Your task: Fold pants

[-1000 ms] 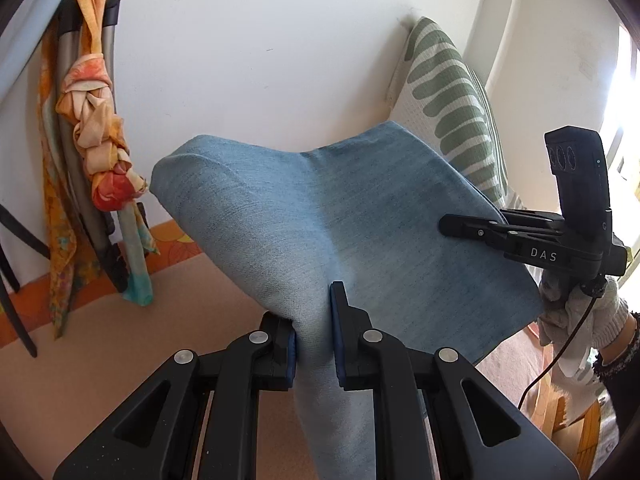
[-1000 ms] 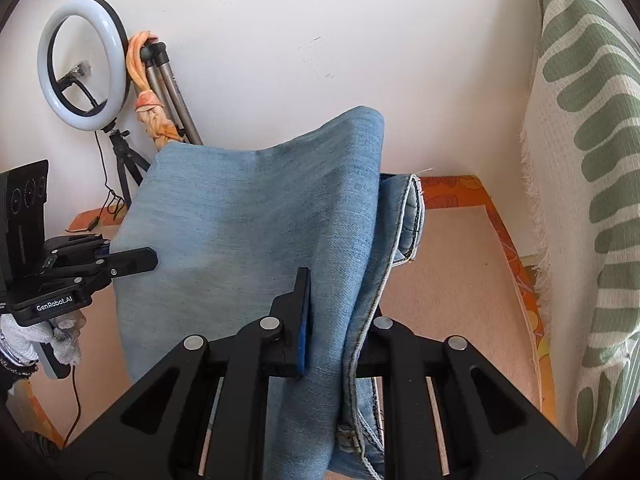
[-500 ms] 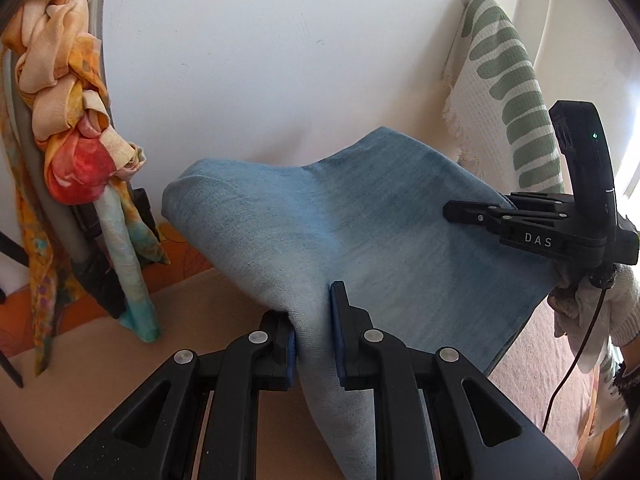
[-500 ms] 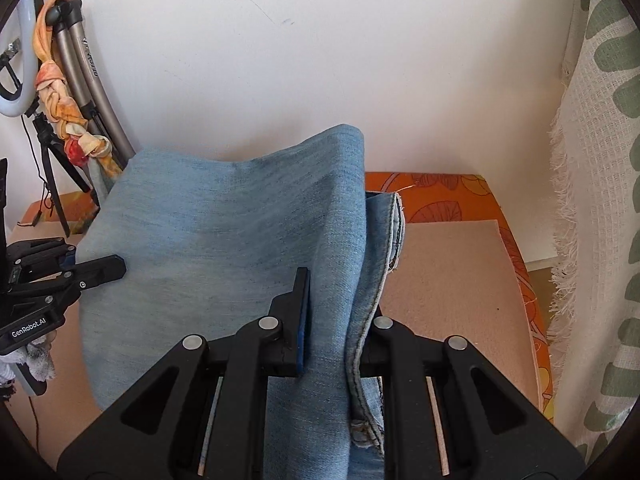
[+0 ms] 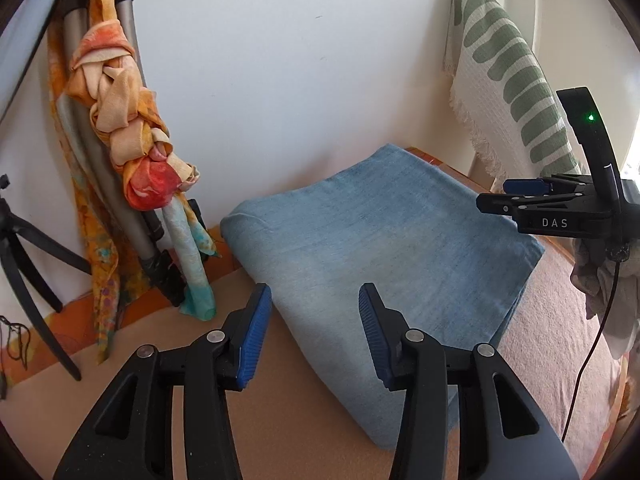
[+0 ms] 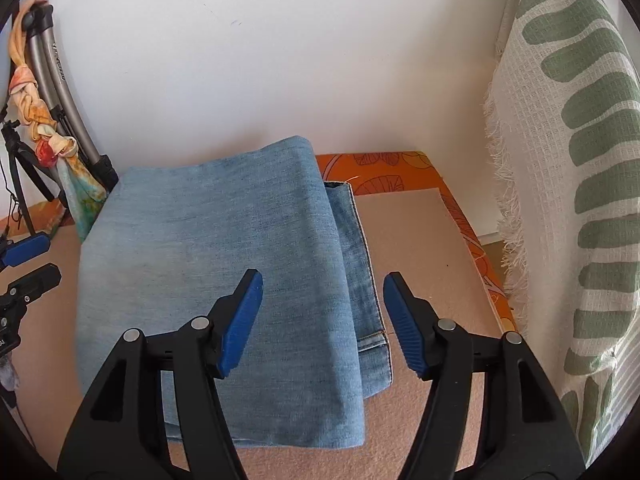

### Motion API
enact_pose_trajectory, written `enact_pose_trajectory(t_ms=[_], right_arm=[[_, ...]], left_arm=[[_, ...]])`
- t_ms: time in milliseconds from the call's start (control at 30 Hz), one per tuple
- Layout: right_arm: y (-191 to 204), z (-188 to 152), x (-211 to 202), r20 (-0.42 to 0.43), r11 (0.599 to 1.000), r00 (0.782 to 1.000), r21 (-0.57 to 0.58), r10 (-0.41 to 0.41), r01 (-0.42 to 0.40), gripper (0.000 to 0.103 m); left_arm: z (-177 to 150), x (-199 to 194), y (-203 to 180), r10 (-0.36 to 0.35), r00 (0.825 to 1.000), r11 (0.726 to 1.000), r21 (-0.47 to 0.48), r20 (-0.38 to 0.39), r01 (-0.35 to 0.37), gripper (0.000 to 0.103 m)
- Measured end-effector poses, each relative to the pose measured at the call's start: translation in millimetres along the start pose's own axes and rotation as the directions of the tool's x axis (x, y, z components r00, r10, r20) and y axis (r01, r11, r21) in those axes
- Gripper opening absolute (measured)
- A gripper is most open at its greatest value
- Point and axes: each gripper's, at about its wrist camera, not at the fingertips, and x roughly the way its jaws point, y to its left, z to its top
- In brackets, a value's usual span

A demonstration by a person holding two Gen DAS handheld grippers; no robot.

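Pants [image 6: 224, 264] folded flat on worktop [image 6: 416, 248], long axis running away from me, directly ahead. My left fingers [image 5: 256, 320] and right fingers [image 6: 400, 316] spread wide, holding nothing.

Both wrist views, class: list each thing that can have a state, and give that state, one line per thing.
Jeans: folded into a flat stack, lying on the beige mat, held by neither gripper.
Left gripper: jaws open, empty, over the jeans' near edge.
Right gripper: jaws open, empty, over the hem side.
Scarf: knotted round the tripod.
Leaf-patterned throw: hanging draped.

Bright daylight, sharp focus, fisheye-warped edges
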Motion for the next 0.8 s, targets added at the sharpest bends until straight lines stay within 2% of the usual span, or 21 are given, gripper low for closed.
enact_pose_trajectory(t_ms=[67, 267, 400, 533, 633, 800], right_arm=[[2.4, -5.2, -15.5, 0.011, 1.0, 1.0, 0.012, 0.015, -0.015, 0.069], [17.1, -23.7, -80.8, 0.073, 0.999, 0.997, 0.028, 0.017, -0.019, 0.078], [27.3, -38.3, -128.6, 0.125, 0.998, 0.992, 0.05, 0.021, -0.028, 0.089], [42.0, -58.2, -169.7, 0.16, 0.999, 0.987, 0.046, 0.004, -0.011, 0.099], [51.7, -75.5, -193.8, 0.161, 0.999, 0.987, 0.035, 0.01, -0.016, 0.1], [64.7, -107.3, -227.1, 0.165, 0.999, 0.986, 0.05, -0.013, 0.004, 0.101]], left_arm=[[-0.2, -15.2, -3.7, -0.011, 1.0, 1.0, -0.001, 0.017, 0.011, 0.05], [-5.4, -66.0, -27.3, -0.033, 0.997, 0.999, 0.017, 0.068, 0.032, 0.057], [-15.6, -108.4, -39.7, -0.059, 0.993, 0.998, 0.033, 0.102, 0.056, 0.061], [-26.4, -149.1, -53.5, -0.074, 0.987, 0.997, 0.047, 0.143, 0.068, 0.073], [-38.3, -174.9, -62.9, -0.062, 0.986, 0.997, 0.046, 0.154, 0.056, 0.081], [-59.8, -211.5, -75.2, -0.059, 0.983, 0.998, 0.049, 0.171, 0.051, 0.082]])
